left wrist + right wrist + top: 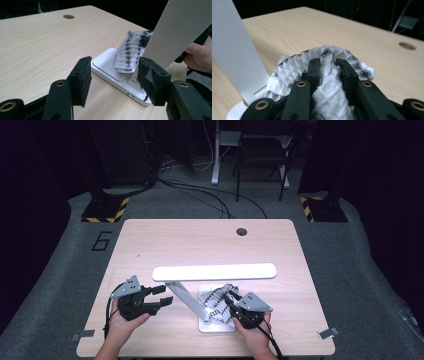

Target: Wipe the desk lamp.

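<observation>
wooden table (150, 245): right gripper (328, 67) pinches cloth (294, 67).

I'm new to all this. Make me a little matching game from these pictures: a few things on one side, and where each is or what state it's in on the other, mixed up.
Things:
1. patterned cloth
2. left gripper
3. lamp base
4. round hole

States or places:
A. jaws apart, nothing between them
B. lying flat on the table, white
C. pinched between the right gripper's jaws
D. near the far edge of the tabletop

Pairs: 1-C, 2-A, 3-B, 4-D
</observation>
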A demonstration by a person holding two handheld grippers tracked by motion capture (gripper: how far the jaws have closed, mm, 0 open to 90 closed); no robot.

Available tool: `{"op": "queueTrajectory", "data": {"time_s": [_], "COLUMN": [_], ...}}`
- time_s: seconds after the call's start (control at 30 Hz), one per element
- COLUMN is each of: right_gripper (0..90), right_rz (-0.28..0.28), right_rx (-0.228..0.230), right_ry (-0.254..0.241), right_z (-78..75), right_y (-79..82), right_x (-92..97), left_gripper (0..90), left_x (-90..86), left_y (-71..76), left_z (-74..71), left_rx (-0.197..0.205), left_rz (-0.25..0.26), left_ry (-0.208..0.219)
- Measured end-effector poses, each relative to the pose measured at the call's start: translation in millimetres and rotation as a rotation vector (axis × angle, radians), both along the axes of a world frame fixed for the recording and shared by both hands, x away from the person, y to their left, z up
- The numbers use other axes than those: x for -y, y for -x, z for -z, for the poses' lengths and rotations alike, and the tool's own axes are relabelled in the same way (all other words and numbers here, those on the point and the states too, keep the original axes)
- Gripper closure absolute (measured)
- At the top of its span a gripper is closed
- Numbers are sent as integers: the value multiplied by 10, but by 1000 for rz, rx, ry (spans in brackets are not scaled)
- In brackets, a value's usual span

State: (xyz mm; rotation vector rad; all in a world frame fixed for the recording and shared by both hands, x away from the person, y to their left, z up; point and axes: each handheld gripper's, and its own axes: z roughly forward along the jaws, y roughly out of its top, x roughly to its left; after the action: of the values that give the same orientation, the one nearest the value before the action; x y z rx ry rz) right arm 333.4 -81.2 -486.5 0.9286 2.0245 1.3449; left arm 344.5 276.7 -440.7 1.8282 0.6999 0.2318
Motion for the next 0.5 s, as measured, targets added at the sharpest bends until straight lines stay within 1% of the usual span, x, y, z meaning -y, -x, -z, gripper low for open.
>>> {"op": "queueTrajectory", "data": {"time_s": [0.03, 0.07, 0.1, 0.13, 0.17, 0.2, 0.23, 0.27, 0.3, 0.33, 0.37, 0.4, 0.43, 0.47, 0.5], "right_gripper": [730, 726, 722, 714, 704, 690, 670, 650, 629, 604, 579, 555, 531, 509, 496], "right_rz": [-7, -11, -6, -8, -12, -3, -2, -1, 4, 4, 4, 1, 7, 3, 0], "right_rx": [-13, -30, -44, -42, -46, -50, -51, -61, -62, -60, -53, -48, -56, -42, -37], "right_ry": [9, 21, 28, 41, 56, 59, 63, 66, 56, 51, 47, 41, 24, 22, 18], "right_z": [23, 37, 61, 73, 88, 110, 120, 130, 142, 144, 143, 139, 128, 115, 99], "right_y": [-20, -31, -38, -46, -56, -64, -71, -78, -82, -83, -81, -78, -58, -60, -48], "right_x": [-15, -29, -61, -75, -92, -120, -130, -139, -146, -145, -140, -132, -124, -108, -92], "left_gripper": [448, 448, 448, 448, 448, 448, 448, 448, 448, 448, 448, 448, 448, 448, 448], "left_x": [-2, 4, 2, 4, 2, 3, 7, 7, 7, 14, 20, 21, 27, 34, 35], "left_y": [-2, -4, -8, -17, -22, -23, -28, -34, -40, -45, -52, -64, -71, -74, -82], "left_z": [2, 11, 15, 24, 31, 36, 44, 53, 60, 73, 88, 105, 121, 132, 137], "left_rx": [-2, -6, -3, 1, -5, -9, 0, -3, -7, -4, -13, -16, -18, -24, -20], "left_rz": [7, 5, 5, 0, -2, 0, -7, -4, -1, -8, -13, -16, -19, -21, -16], "left_ry": [-6, -2, -3, 1, -1, -2, -3, -6, -9, -9, -9, -18, -19, -19, -25]}}
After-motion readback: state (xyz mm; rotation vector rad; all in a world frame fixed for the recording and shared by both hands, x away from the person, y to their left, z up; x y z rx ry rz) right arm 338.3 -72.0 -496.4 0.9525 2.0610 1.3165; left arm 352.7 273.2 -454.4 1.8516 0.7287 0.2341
